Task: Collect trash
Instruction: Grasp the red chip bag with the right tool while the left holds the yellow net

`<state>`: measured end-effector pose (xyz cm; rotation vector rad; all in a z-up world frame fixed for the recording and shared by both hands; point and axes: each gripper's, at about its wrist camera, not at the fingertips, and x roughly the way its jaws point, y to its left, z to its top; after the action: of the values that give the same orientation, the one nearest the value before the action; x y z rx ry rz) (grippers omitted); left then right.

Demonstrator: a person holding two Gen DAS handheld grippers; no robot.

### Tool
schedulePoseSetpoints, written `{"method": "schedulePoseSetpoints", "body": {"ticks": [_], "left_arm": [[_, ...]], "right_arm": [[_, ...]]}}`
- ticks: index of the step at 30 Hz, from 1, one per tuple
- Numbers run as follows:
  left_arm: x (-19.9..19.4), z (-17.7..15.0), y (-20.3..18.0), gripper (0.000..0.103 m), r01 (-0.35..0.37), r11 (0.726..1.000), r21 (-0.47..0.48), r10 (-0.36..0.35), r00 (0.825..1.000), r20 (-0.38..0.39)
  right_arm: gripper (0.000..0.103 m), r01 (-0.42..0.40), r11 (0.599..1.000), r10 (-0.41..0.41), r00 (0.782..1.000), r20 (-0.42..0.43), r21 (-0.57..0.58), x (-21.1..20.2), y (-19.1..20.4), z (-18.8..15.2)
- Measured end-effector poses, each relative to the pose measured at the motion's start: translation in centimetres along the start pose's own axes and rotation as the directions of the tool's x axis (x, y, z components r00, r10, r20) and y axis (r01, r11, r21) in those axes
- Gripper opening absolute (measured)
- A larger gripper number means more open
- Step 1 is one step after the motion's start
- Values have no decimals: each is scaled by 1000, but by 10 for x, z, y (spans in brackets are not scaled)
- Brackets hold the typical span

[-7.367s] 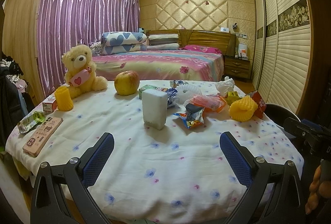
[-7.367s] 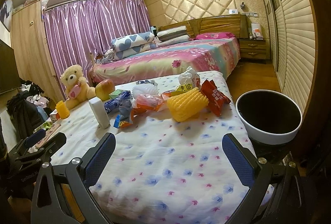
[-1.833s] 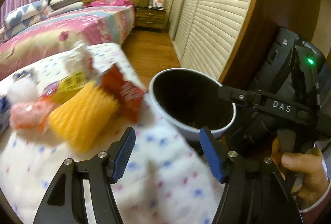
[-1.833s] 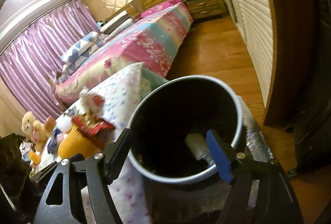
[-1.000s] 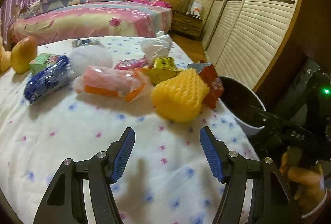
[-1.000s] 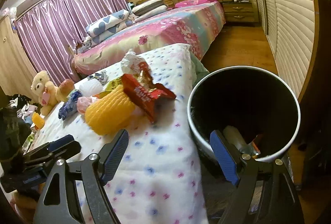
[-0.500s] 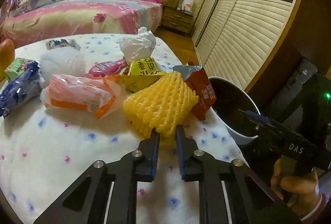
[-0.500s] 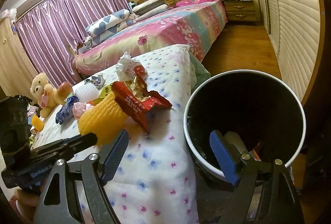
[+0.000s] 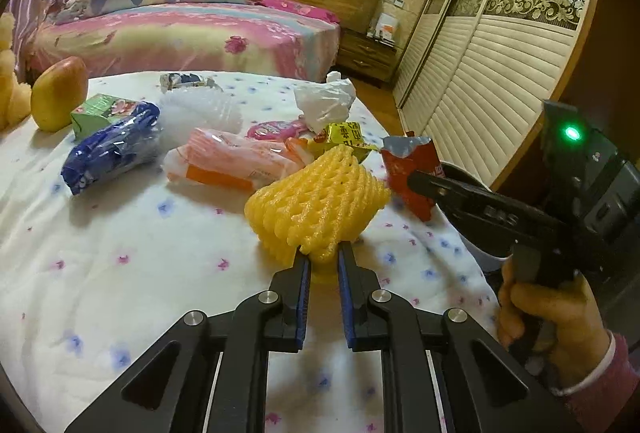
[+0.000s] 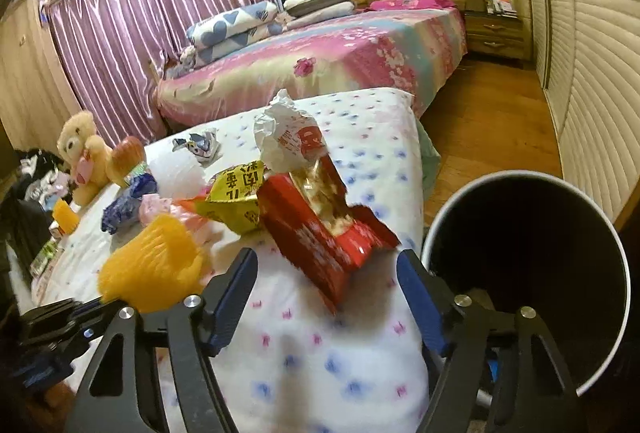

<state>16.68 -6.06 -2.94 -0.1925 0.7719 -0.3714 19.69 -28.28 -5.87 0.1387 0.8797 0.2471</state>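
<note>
The left tongs (image 9: pixel 322 259) were wide a moment ago; now they have pinched shut on the near edge of the yellow foam net (image 9: pixel 318 199), low in the middle of the frame. The right tongs (image 10: pixel 324 273) have just been closing around the red snack wrapper (image 10: pixel 320 233) but are not squeezing it yet. Both bits can go next into the black bin (image 10: pixel 532 253) at the lower right, beside the surface (image 9: pixel 120 233).

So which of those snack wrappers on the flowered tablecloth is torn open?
The red foil snack packet lying nearest the white-rimmed bin: its top gapes, silvery lining showing. The yellow packet and blue one look crumpled, not gaping.
</note>
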Motion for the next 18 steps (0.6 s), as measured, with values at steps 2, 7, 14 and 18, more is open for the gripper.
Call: {"method": "schedulePoseSetpoints", "body": {"ticks": [2, 7, 14, 18], "left_arm": [[0, 0, -2, 12, 4, 1000, 4, -4, 1000, -1], [-3, -3, 1, 12, 12, 1000, 1, -12, 1000, -4], [-5, -4, -3, 12, 31, 999, 12, -31, 1000, 0], [-4, -6, -10, 12, 44, 999, 28, -44, 999, -1]], "right_arm": [[58, 3, 1000, -3, 1000, -12, -7, 6, 2, 4], [23, 11, 1000, -11, 1000, -28, -7, 10, 2, 4], [16, 6, 1000, -6, 1000, -2, 0, -7, 5, -4], [16, -6, 1000, 5, 1000, 9, 29, -22, 3, -11]]}}
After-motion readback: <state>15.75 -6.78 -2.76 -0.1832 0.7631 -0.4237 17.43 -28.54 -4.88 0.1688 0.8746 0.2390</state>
